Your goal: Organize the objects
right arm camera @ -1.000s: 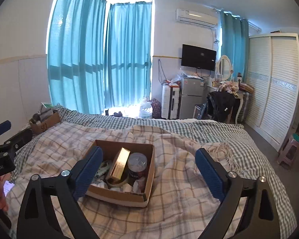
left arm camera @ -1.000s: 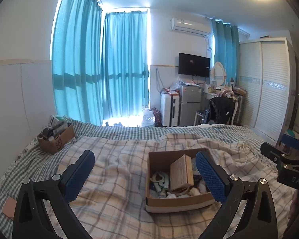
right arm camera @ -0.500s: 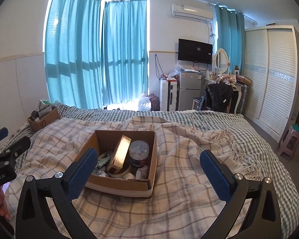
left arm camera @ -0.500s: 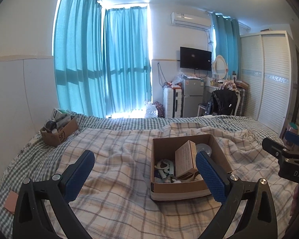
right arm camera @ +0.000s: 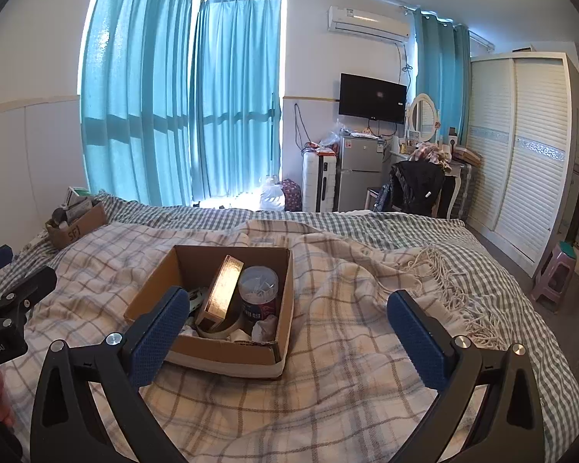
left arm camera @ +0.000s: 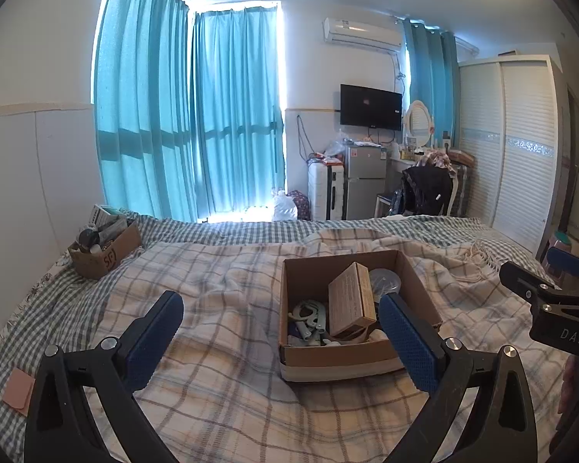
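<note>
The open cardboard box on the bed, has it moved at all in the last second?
Cannot tell. The cardboard box keeps the same spot on the plaid blanket, just below its bunched folds; it looks nearer in both views, so the cameras moved.

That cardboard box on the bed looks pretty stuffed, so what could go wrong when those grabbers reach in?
The tan carton leans tilted among clutter in the cardboard box; a nudge could topple it onto the clear-lidded tub.

The box sits on a soft, rumpled plaid blanket, so pushing may tip or slide it.

Both the left gripper and right gripper are wide open and empty; the crowded contents leave little finger room.
</note>
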The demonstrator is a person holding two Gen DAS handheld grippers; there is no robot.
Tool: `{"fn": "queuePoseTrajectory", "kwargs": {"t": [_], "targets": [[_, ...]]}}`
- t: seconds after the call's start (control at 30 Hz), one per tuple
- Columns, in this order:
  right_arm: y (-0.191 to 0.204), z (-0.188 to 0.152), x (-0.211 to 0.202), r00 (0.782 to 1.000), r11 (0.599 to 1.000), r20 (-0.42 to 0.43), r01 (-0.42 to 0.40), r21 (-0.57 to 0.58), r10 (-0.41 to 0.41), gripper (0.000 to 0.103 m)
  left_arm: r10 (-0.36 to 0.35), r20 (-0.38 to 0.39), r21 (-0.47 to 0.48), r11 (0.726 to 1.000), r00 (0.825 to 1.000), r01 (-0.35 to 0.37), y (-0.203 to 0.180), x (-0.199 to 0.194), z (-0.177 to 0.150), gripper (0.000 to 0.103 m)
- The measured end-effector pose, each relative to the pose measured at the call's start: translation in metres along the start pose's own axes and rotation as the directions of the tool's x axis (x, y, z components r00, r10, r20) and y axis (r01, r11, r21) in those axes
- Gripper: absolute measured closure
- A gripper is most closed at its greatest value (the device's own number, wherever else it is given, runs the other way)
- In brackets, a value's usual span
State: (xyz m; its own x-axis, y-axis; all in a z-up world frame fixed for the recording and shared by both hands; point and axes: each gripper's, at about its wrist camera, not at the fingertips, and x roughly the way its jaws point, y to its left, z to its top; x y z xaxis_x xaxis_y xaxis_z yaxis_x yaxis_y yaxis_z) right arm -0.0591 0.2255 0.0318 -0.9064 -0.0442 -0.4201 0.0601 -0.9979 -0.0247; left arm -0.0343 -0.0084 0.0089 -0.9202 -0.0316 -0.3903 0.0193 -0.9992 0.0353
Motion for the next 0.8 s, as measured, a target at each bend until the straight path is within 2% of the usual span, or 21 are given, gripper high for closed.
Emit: {"fn": "queuePoseTrajectory", "kwargs": {"t": [0.8], "targets": [[0.0068, -0.0013, 0.0010, 1.000, 1.000, -0.008, -0.017, -0.008, 0.017, 0.000, -0.009, -0.016, 0.003, 1.000, 1.000, 0.009, -0.0068, 0.0018, -0.0018, 0.000]]}}
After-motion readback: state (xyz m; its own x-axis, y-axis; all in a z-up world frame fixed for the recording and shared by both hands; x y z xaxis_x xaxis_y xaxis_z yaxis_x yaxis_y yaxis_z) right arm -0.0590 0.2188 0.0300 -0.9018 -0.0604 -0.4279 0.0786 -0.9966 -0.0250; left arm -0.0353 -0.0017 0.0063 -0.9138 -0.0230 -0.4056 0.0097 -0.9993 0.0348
